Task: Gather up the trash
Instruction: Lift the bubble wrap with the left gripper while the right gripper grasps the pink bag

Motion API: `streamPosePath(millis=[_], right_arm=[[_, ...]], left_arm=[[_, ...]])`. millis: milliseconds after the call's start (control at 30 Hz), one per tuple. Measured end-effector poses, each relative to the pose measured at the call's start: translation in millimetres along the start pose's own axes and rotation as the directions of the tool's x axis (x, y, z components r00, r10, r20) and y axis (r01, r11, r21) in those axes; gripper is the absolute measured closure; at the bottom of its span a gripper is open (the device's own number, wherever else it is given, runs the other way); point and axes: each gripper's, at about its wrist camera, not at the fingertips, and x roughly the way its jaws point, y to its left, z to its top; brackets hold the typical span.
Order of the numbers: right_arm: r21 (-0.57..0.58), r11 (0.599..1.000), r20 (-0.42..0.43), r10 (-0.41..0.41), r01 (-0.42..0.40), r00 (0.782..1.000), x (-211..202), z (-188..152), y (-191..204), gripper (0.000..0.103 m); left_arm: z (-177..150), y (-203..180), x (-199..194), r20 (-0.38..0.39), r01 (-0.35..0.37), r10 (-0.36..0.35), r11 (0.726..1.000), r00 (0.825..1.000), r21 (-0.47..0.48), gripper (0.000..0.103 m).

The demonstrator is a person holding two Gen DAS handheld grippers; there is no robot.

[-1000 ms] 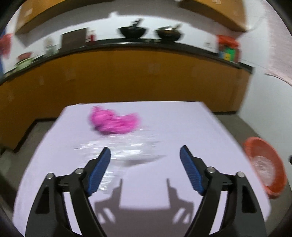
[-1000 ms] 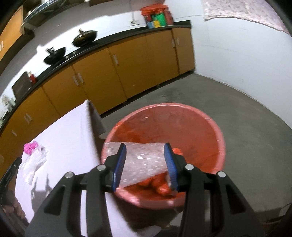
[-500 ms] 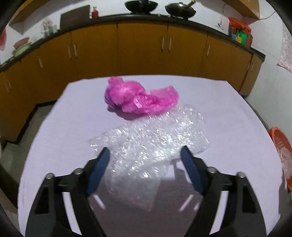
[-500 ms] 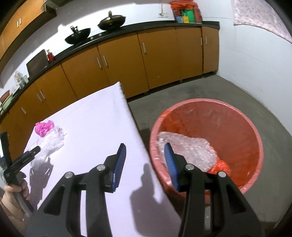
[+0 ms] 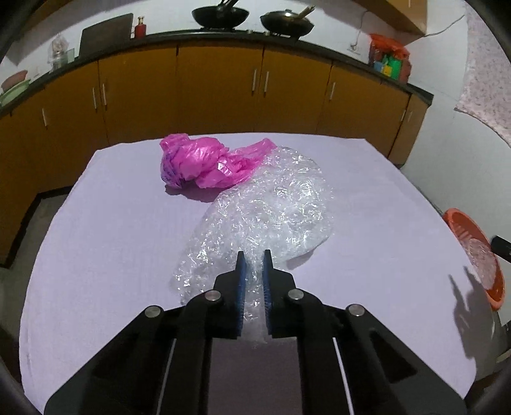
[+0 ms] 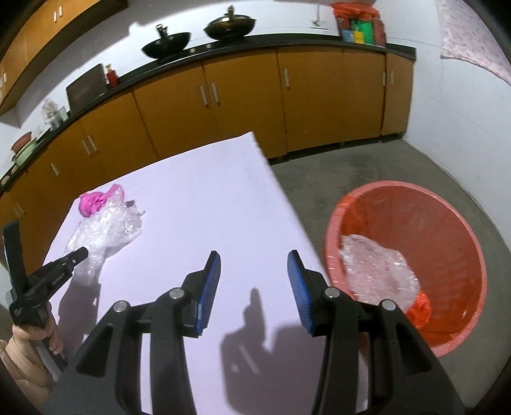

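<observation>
A sheet of clear bubble wrap lies on the white table. My left gripper is shut on its near edge. A crumpled pink plastic bag lies just behind it, touching it. In the right wrist view the bubble wrap, the pink bag and my left gripper show at the far left. My right gripper is open and empty above the table's right edge. An orange bin stands on the floor beside the table with another piece of bubble wrap inside.
The orange bin shows at the table's right side in the left wrist view. Yellow cabinets with a black counter and two woks run along the back wall. Grey floor lies between table and cabinets.
My left gripper has moved down to the bubble wrap and shut on its near edge. My right gripper let its bubble wrap fall into the bin and swung left over the table.
</observation>
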Motion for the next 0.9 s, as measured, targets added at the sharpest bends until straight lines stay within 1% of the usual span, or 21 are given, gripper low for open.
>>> streamPosePath(millis=[167, 267, 367, 500, 533, 567, 633, 700, 800, 833, 900], right_arm=[[-0.040, 0.999, -0.012, 0.034, -0.034, 0.999, 8.4, 3.2, 26.7, 0.059], [-0.067, 0.996, -0.025, 0.065, -0.067, 0.998, 18.5, 4.8, 48.8, 0.059], [-0.104, 0.990, -0.035, 0.097, -0.100, 0.995, 29.6, 8.0, 75.5, 0.059], [-0.149, 0.974, -0.042, 0.167, -0.172, 0.985, 46.0, 16.2, 116.9, 0.059], [-0.162, 0.968, -0.042, 0.186, -0.190, 0.982, 49.7, 18.6, 127.3, 0.057], [-0.179, 0.960, -0.040, 0.212, -0.216, 0.976, 55.0, 22.3, 141.8, 0.051], [-0.212, 0.944, -0.032, 0.252, -0.253, 0.967, 63.1, 29.3, 164.5, 0.045], [-0.257, 0.923, -0.029, 0.288, -0.286, 0.957, 73.4, 34.4, 192.4, 0.043], [-0.322, 0.895, -0.019, 0.319, -0.308, 0.948, 92.2, 40.2, 231.0, 0.039], [-0.344, 0.889, -0.013, 0.318, -0.303, 0.948, 100.5, 42.1, 243.5, 0.038], [-0.364, 0.883, -0.007, 0.316, -0.296, 0.949, 111.1, 44.5, 256.5, 0.035]], left_arm=[[-5.7, 18.2, -29.5, 0.061, 0.012, -0.010, 0.999, 0.998, -0.039, 0.094], [-5.7, 36.9, -48.9, 0.105, -0.003, 0.011, 0.997, 0.994, -0.079, 0.094], [-2.9, 56.0, -62.7, 0.143, -0.033, 0.050, 0.992, 0.988, -0.120, 0.094], [2.8, 84.0, -74.1, 0.188, -0.102, 0.137, 0.977, 0.973, -0.185, 0.094], [3.6, 88.0, -75.0, 0.193, -0.115, 0.153, 0.974, 0.969, -0.195, 0.094], [4.5, 92.9, -76.1, 0.199, -0.130, 0.171, 0.970, 0.965, -0.206, 0.094], [5.3, 106.2, -76.7, 0.204, -0.161, 0.209, 0.960, 0.956, -0.228, 0.094], [6.5, 116.3, -73.6, 0.199, -0.185, 0.237, 0.951, 0.951, -0.250, 0.094], [11.4, 130.5, -65.5, 0.191, -0.222, 0.279, 0.937, 0.941, -0.271, 0.094], [13.2, 135.5, -62.2, 0.190, -0.232, 0.289, 0.933, 0.938, -0.275, 0.094], [18.4, 144.5, -53.3, 0.189, -0.247, 0.306, 0.926, 0.933, -0.285, 0.094]])
